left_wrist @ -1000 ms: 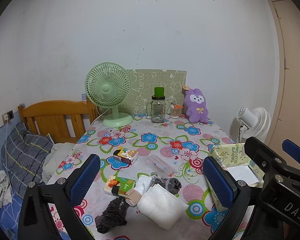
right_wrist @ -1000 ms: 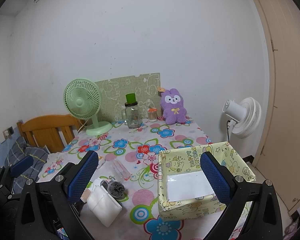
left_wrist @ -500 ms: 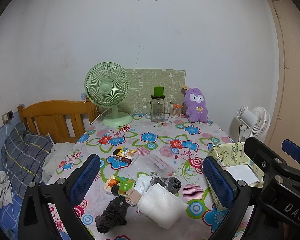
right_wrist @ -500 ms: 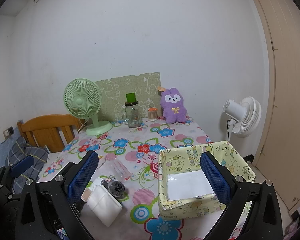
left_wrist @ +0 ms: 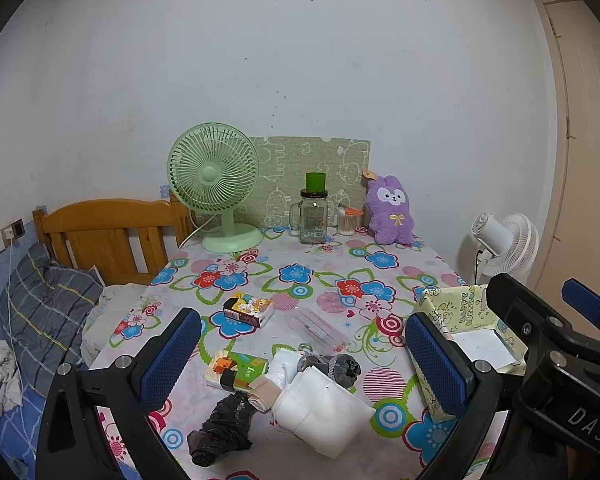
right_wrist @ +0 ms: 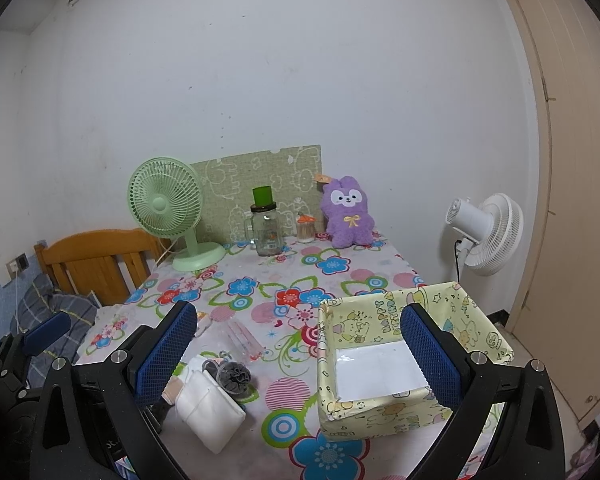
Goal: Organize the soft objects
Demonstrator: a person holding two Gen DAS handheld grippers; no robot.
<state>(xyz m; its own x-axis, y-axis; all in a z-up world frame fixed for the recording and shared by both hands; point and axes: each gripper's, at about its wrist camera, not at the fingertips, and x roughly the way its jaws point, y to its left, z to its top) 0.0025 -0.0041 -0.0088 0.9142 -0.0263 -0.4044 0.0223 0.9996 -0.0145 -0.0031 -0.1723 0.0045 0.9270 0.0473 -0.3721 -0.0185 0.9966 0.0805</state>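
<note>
Both grippers hang over the near edge of the table (left_wrist: 380, 256) and hold nothing. The left gripper (left_wrist: 300, 360) has its jaws spread wide, and the right gripper (right_wrist: 300, 354) also stands with jaws wide apart.

The soft things lie in a small heap at the lower centre of the left view. There is a white pad (left_wrist: 324, 408), folded and thick, with a grey sock (left_wrist: 336, 366) balled up against its upper edge, a beige roll (left_wrist: 264, 392) touching its left side, and a black bag (left_wrist: 224, 426), crumpled, just below and left of that. In the right view the same pad (right_wrist: 208, 410) is at the lower left, and the yellow box (right_wrist: 404, 360) stands open at the lower right, well apart from the heap. Only a white sheet shows on its floor.

I judge that all these things are light and will give way under the pads. The white pad looks springy, so a grip across its short side, near the middle, should hold it folded. The sock is best pinched through its whole ball, because a loose edge may unroll. The black bag seems thin and slippery; it should be taken at its thickest bunch.

Two cartons (left_wrist: 248, 310) and a clear case (left_wrist: 318, 328) lie near the heap, and they look stiff.
</note>
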